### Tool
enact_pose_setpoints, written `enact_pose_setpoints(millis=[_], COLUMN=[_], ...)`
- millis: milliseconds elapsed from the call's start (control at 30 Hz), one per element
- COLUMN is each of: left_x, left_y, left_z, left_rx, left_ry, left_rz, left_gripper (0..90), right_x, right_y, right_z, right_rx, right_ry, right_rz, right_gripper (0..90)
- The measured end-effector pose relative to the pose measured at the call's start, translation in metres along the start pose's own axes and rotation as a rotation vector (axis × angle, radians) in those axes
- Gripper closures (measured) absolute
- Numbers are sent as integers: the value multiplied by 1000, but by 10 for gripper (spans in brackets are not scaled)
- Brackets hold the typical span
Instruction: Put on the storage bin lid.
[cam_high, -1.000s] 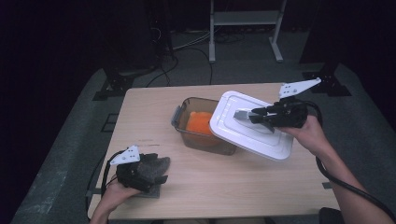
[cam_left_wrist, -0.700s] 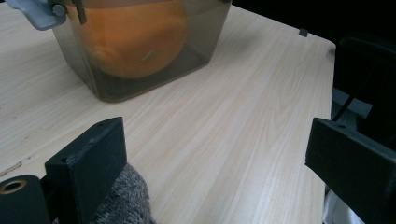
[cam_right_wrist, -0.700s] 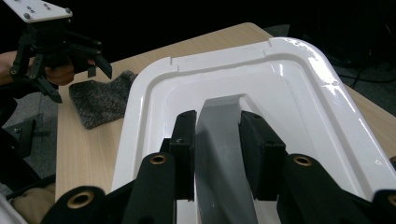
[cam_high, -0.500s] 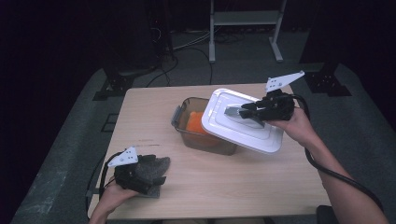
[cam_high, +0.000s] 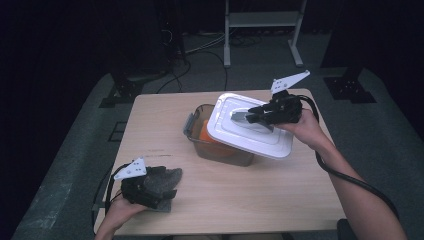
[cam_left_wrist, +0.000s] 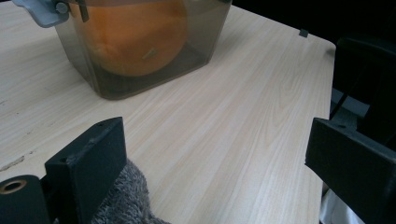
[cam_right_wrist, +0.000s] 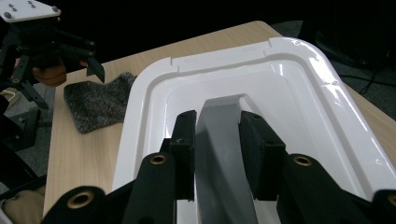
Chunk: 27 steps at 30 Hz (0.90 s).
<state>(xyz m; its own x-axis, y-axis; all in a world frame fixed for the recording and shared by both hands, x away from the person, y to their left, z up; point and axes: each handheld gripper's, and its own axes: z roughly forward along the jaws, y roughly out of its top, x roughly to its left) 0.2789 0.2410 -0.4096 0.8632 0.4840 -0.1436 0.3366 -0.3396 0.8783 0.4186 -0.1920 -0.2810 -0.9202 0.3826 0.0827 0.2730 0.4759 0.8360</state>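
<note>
A white lid (cam_high: 252, 135) with a grey handle (cam_right_wrist: 219, 135) hangs tilted above the clear container (cam_high: 220, 152), covering its right part. My right gripper (cam_high: 245, 117) is shut on that handle, one pad on each side of it (cam_right_wrist: 217, 144). Inside the container lies an orange round thing (cam_left_wrist: 135, 37), also seen past the lid's left edge (cam_high: 206, 134). My left gripper (cam_high: 162, 182) rests at the table's front left, its jaws wide apart (cam_left_wrist: 219, 158) and aimed at the container (cam_left_wrist: 140, 70). A grey cloth (cam_high: 169, 176) lies under it, beside one jaw (cam_left_wrist: 123, 200).
The wooden table (cam_high: 260, 200) has bare room in front of and to the right of the container. A grey latch (cam_high: 190, 125) sticks out on the container's left side. A metal stand (cam_high: 260, 20) and cables lie on the floor beyond the table.
My right gripper has carried the lid to the left, further over the container. The left gripper and the cloth have stayed where they were.
</note>
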Motion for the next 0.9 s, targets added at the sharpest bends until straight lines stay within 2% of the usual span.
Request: enact_pose_setpoints(millis=[333, 900], left_x=[0, 0], left_y=[-1, -2], left_z=[-2, -2], left_rx=[-4, -6], left_ry=[1, 0], left_rz=[-6, -10], left_gripper=[47, 47], right_x=[-4, -14], right_y=[12, 17], right_z=[18, 51], right_rx=[20, 47], right_ry=[19, 54], right_rz=[-13, -7], right_gripper=[665, 667])
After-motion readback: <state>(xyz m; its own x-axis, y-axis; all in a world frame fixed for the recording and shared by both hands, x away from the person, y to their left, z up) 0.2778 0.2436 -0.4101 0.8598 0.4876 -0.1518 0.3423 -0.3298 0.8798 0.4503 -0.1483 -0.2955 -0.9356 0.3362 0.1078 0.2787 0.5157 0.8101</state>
